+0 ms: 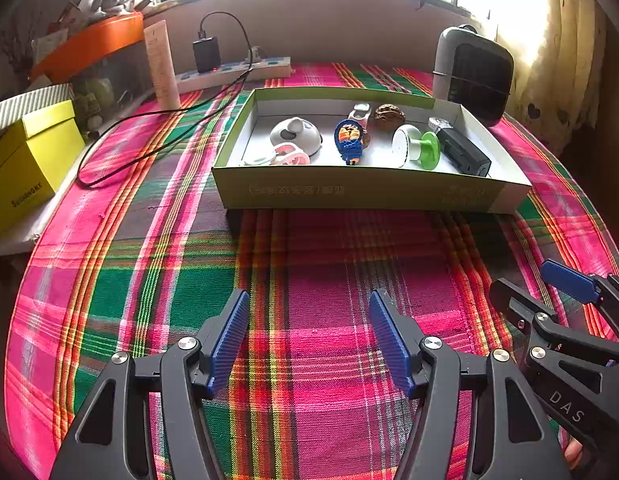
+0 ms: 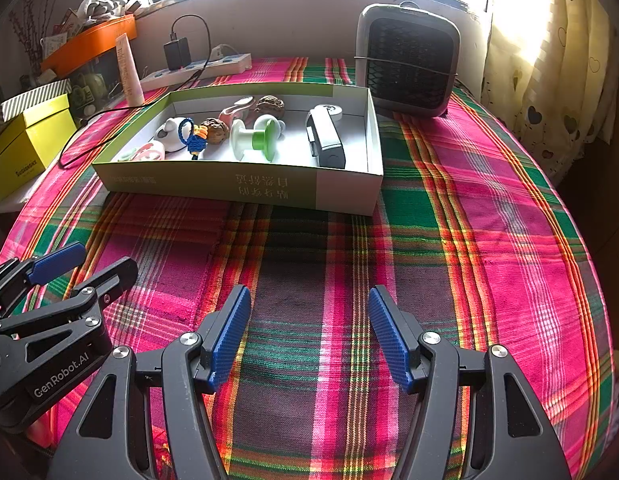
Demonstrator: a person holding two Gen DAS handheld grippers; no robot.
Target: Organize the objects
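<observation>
Both hand-held grippers, left (image 1: 309,340) and right (image 2: 309,336), were wide open and empty; the box (image 2: 245,188) lay ahead, its long axis crosswise, neither clearly nearer.

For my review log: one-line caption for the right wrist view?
Right gripper, jaws open and empty, faces a shallow box of small items on plaid cloth.

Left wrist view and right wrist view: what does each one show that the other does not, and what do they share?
Only the left wrist view shows the DAS lettering on the right gripper, seen from the side.

Only the right wrist view shows the GenRobot.AI lettering on the left gripper, and the heater's whole front grille.

Both show the open box on the plaid cloth, holding the green and white spool, blue knitted charm and black device. Both grippers are open and hold nothing.
</observation>
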